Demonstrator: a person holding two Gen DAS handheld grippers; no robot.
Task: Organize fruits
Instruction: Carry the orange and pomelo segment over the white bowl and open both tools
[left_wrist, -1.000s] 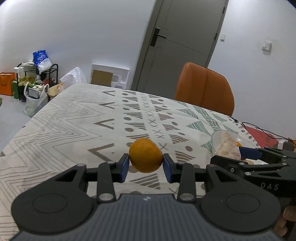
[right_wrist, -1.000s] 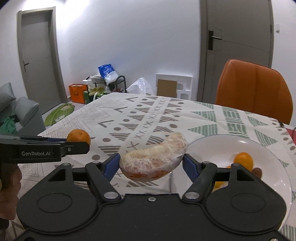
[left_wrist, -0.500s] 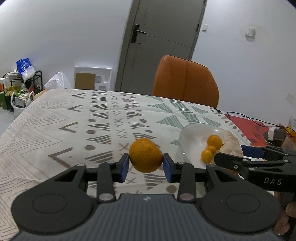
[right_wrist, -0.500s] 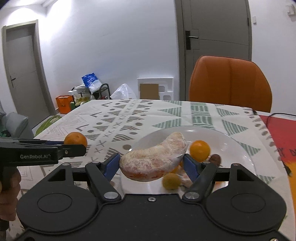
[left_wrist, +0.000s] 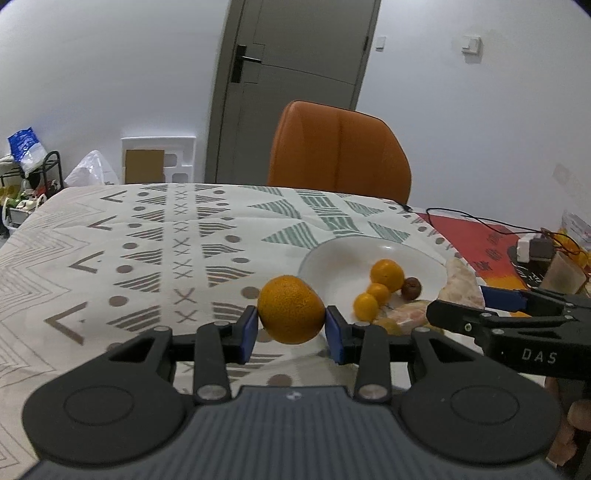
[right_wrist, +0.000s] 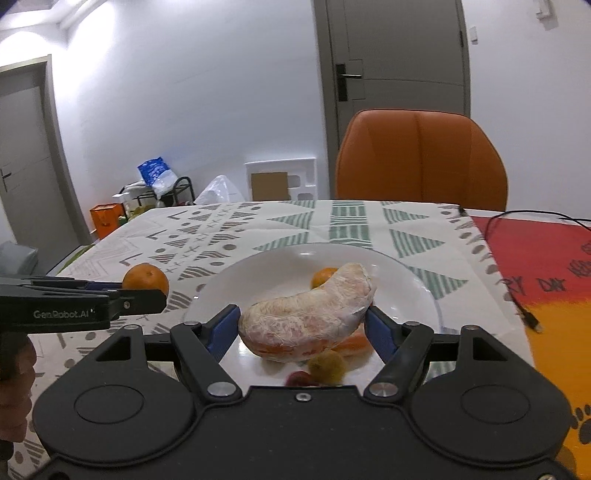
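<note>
Orange, dimpled mandarin (left_wrist: 291, 314); pale, membrane-veined pomelo segment (right_wrist: 308, 317).

My left hand-held gripper (left_wrist: 291, 328) is clamped, tilted slightly downward; my right hand-held gripper (right_wrist: 303, 326) is clamped wider, just beside it.

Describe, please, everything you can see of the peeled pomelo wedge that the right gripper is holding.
The pomelo wedge is a curved crescent, peeled, with whitish fibrous membrane over pink-orange flesh. It is clamped lengthwise between the blue fingers of the right gripper, thick end left, narrow tip raised to the right. It hangs above the white plate, apparently clear of the small fruits lying there.
</note>
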